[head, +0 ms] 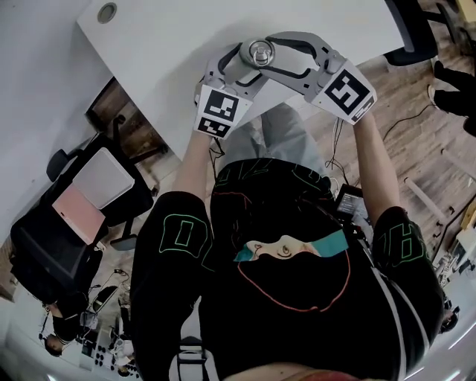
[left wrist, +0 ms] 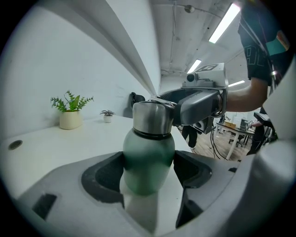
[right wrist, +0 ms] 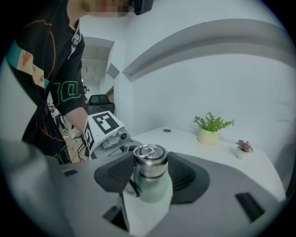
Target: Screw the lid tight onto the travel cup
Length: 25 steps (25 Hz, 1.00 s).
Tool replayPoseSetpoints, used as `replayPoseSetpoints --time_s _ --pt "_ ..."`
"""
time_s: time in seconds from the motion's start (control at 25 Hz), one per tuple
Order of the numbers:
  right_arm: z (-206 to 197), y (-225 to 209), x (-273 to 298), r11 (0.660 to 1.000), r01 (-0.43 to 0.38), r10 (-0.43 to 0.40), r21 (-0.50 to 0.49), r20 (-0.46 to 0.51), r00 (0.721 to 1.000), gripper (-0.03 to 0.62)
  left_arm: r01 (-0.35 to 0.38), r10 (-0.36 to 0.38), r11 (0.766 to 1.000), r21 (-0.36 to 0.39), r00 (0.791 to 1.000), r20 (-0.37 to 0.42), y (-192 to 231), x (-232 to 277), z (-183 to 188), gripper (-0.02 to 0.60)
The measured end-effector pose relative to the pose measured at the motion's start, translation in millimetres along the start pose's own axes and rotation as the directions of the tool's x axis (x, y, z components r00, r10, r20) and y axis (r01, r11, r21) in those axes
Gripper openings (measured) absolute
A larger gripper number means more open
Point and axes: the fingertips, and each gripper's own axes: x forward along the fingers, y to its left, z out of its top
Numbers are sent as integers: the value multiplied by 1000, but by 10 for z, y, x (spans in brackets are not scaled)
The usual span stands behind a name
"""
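Note:
A travel cup stands on the white table (head: pixel 171 45); in the head view only its steel lid (head: pixel 261 52) shows, from above. In the left gripper view the cup's green body (left wrist: pixel 149 159) sits between the pads of my left gripper (left wrist: pixel 148 169), which is shut on it, both pads against its sides. In the right gripper view my right gripper (right wrist: pixel 150 173) is shut on the ringed steel lid (right wrist: pixel 150 162), just above the green body (right wrist: pixel 152 192). Seen from the head, the left gripper (head: pixel 245 71) and right gripper (head: pixel 286 59) meet at the cup from opposite sides.
Two small potted plants (left wrist: pixel 70 113) (left wrist: pixel 107 115) stand far back on the table by the wall. A round cable hole (head: pixel 106 12) lies near the table's corner. The table's front edge runs just under the grippers. An office chair (head: pixel 97 193) stands on the floor at left.

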Motion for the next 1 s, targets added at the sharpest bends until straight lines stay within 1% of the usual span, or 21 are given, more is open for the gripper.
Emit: replayPoseSetpoints --time_s 0.2,0.32,0.44,0.6,0.76,0.88,1.0 --pt "-7 14 11 989 135 -136 59 30 990 235 -4 4 1000 1 1000 -3 -7 -14 -30 350" --pt "-11 -11 27 976 196 -203 92 67 977 235 -6 6 1000 -1 1000 -3 3 -3 -40 350" --pt "-15 -22 28 954 268 -279 133 70 958 235 -14 14 1000 -3 1000 -3 5 4 -45 350" --pt "-24 -27 21 904 388 -404 179 63 913 235 -22 22 1000 1 1000 -6 5 4 -43 350" --pt "-32 -40 11 840 497 -519 219 56 853 235 -29 29 1000 0 1000 -8 8 12 -39 350" --pt "-34 -42 9 797 556 -582 236 49 812 235 -34 34 999 0 999 -14 9 11 -37 349" --pt "-34 -40 15 768 590 -618 248 48 785 235 -39 39 999 -1 999 -17 14 4 -41 350"
